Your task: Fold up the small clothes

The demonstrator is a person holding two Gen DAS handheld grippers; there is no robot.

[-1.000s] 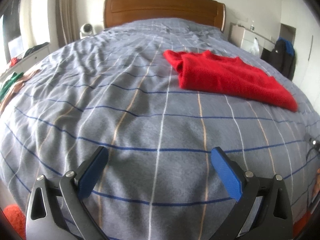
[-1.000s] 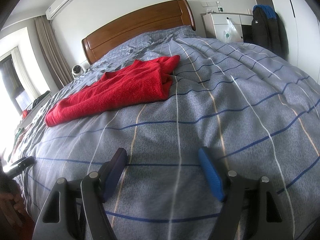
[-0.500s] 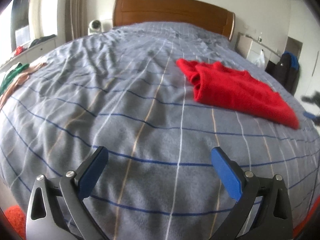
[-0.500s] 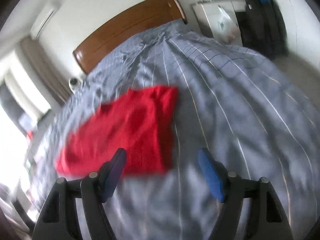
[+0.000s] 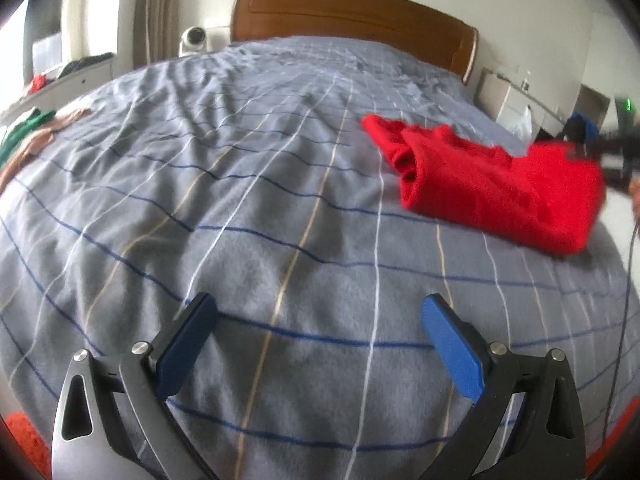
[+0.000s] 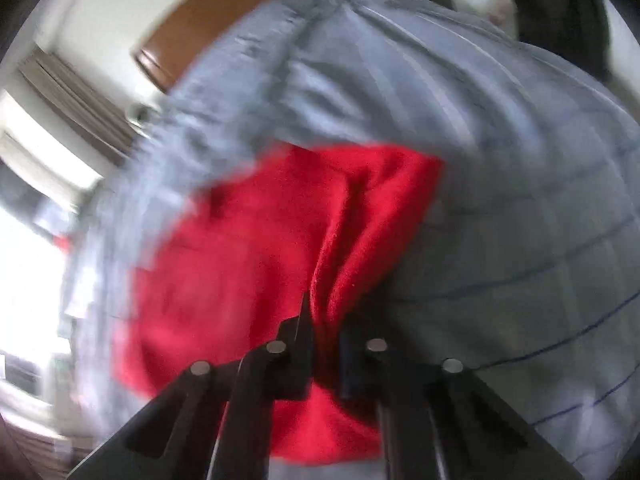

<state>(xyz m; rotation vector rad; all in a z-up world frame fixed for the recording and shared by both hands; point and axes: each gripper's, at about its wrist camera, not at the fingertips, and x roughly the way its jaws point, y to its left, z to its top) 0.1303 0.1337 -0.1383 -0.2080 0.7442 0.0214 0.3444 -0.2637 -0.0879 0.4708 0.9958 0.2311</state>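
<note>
A red knit garment (image 5: 492, 184) lies on the grey checked bedspread (image 5: 248, 200) at the right of the left wrist view. My left gripper (image 5: 318, 332) is open and empty, low over the bedspread, well short and left of the garment. My right gripper (image 6: 324, 320) is shut on a fold at the near edge of the red garment (image 6: 248, 248), which fills the middle of the blurred right wrist view. That gripper also shows as a dark blur (image 5: 612, 148) at the garment's right end, where the cloth is lifted.
A wooden headboard (image 5: 352, 16) stands at the far end of the bed. A white nightstand (image 5: 516, 100) and dark bag are at the right. Loose clothes (image 5: 28, 132) lie at the bed's left edge. A round white device (image 5: 195, 40) sits by the curtain.
My right gripper has moved forward onto the red garment and closed on its edge, lifting that end. My left gripper stayed open and shifted its view slightly to the right.
</note>
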